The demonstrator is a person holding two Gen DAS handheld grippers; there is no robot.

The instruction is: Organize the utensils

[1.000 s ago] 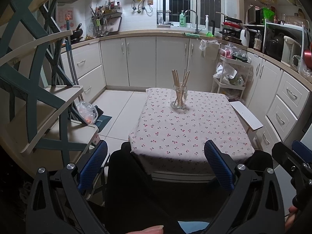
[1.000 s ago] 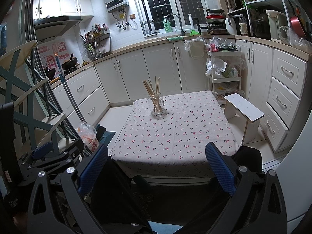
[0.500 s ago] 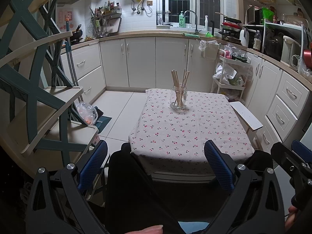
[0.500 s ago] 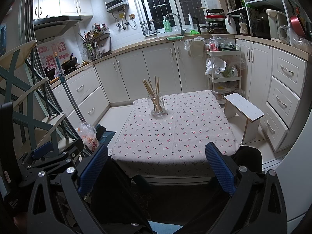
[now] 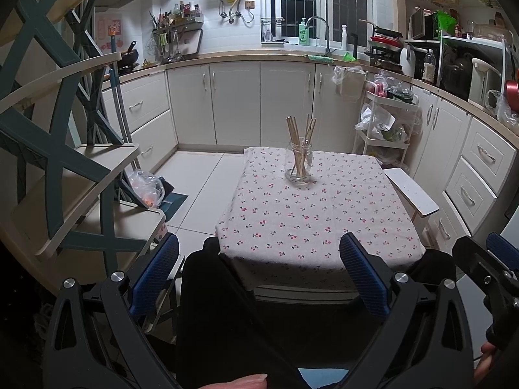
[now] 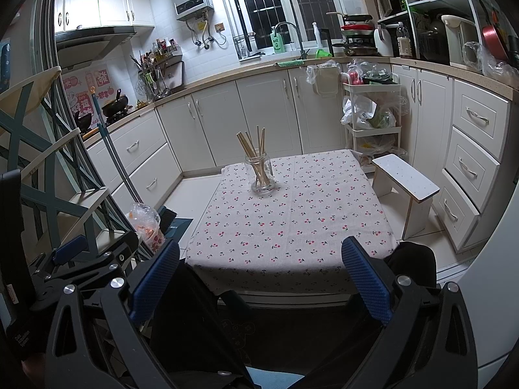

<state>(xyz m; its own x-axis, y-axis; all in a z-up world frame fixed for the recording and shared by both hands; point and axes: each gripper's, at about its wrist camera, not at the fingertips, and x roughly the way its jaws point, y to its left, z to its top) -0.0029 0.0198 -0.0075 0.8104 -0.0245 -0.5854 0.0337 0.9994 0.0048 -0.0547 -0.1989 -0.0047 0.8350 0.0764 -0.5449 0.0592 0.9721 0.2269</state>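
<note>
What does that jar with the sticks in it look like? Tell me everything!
The glass jar is clear and round with a thick base. It stands upright on the cherry-print tablecloth, toward the far end of the table. Several wooden chopsticks stand inside, leaning against its rim and fanning out above it. Nothing else touches it.

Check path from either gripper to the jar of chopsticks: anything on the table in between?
Nothing visible. Both the left gripper and right gripper are open and empty, held back off the table's near edge. Only bare tablecloth lies between them and the glass jar holding the chopsticks.
</note>
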